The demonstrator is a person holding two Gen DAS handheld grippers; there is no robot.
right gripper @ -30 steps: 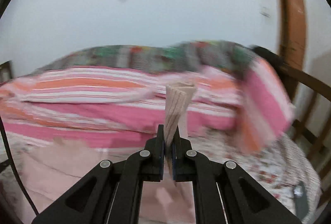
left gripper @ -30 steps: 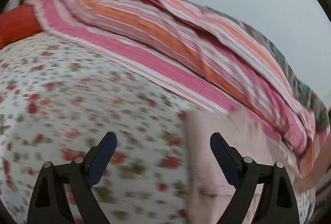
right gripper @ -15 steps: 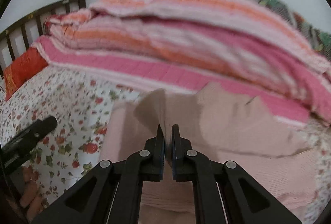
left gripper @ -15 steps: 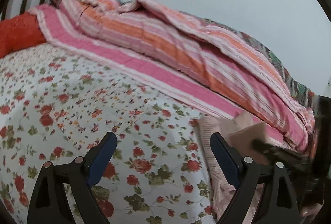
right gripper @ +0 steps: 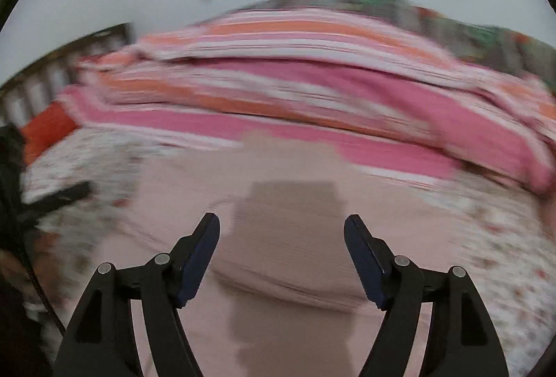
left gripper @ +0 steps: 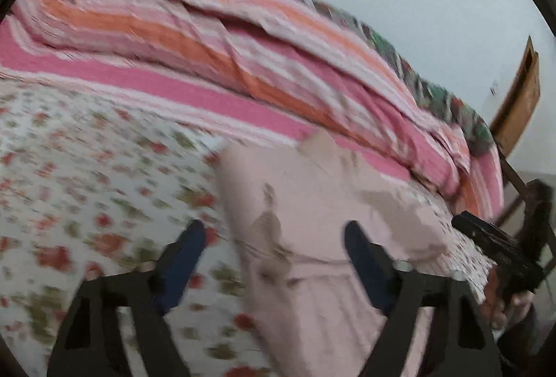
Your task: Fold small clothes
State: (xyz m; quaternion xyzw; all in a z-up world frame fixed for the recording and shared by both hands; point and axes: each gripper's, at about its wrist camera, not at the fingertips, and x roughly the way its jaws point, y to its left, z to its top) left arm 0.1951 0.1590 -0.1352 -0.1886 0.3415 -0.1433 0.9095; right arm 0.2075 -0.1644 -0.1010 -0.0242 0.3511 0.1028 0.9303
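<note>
Since a second ago the right claw (right gripper: 281, 251) has let go of the pink garment (right gripper: 288, 203) it pinched upright, and the cloth now lies spread on the bed; the left claw (left gripper: 274, 255) has swung across so the garment fills the right of its view.

Largest is the bed with its floral sheet (left gripper: 87, 175), running under everything. Along its far side a pink and orange striped blanket (left gripper: 215, 53) is heaped against the pale wall, with a red pillow (right gripper: 48, 126) at the headboard end in the right wrist view. The pink garment (left gripper: 312, 203) rests flat on the sheet just before the blanket, its left edge between the left claw's fingers.

Left claw: its jaws stand apart and are closing, hovering over the garment's edge without pressing it. Right claw: its jaws are opening, spread wide above the middle of the cloth, nothing gripped. Both views are blurred, so finer folds cannot be told.
</note>
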